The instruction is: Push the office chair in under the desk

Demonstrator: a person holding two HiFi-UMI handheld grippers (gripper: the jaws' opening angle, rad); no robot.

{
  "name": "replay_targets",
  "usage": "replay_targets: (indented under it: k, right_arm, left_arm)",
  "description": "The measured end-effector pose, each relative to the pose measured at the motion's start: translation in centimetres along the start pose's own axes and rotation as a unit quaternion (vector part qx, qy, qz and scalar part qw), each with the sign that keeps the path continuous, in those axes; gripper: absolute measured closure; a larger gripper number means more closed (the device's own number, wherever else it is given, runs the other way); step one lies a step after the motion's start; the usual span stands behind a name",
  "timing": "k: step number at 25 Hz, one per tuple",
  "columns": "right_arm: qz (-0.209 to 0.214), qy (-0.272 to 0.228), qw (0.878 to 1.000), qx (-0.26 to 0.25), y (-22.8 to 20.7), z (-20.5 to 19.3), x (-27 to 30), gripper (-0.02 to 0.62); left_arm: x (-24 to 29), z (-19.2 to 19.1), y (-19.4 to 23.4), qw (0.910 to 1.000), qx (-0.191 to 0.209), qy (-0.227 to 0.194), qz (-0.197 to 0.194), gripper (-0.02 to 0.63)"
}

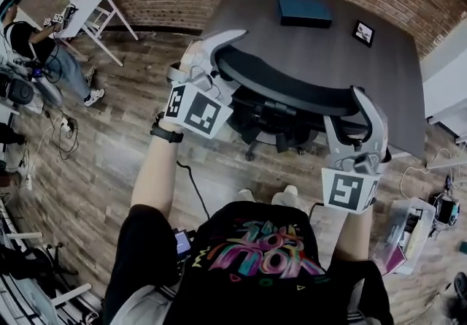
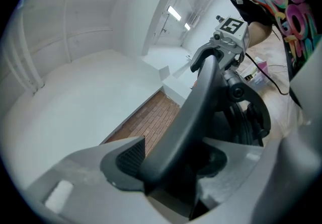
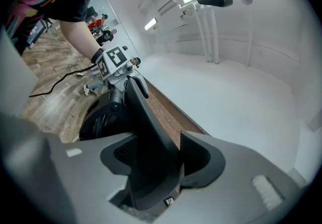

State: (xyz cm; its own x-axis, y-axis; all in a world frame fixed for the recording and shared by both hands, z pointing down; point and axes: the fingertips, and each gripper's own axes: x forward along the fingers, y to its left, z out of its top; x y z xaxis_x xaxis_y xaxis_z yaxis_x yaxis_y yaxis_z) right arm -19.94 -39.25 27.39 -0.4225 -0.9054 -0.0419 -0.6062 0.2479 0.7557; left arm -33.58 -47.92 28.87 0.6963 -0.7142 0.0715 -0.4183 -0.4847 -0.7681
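Item count, all views:
Grippers x2: left gripper (image 2: pixel 173 161), right gripper (image 3: pixel 157 163). People x2: the one holding the grippers (image 1: pixel 248 265), and another at far left (image 1: pixel 40 50). One each: office chair (image 1: pixel 284 82), dark desk (image 1: pixel 390 75), teal box (image 1: pixel 305 11), small framed picture (image 1: pixel 363 33), white folding table (image 1: pixel 87 1).

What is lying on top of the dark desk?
A blue box and a small framed picture lie on the desk. The chair covers its near edge.
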Motion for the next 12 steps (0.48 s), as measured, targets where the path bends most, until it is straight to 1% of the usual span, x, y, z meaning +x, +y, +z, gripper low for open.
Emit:
replay_targets:
  k: [3,6,12]
  right_arm:
    - [-0.015,0.013,1.0,0.001,0.06,-0.2,0.73,0.373]
    - [-0.03,0.028,0.999,-0.003,-0.11,-0.43,0.54,0.373]
    - [-0.034,0.041,0.999,0.006,0.25,-0.44,0.25,0.37]
  left_arm:
    - [0.05,-0.48,0.29,1.0,0.005,-0.007,0.001,0.367]
    - [0.06,-0.18,0.07,0.9997,0.014,-0.018,0.001,0.367]
    - [-0.51,0.06,-0.18,0.9995,0.019,-0.026,-0.001,0.367]
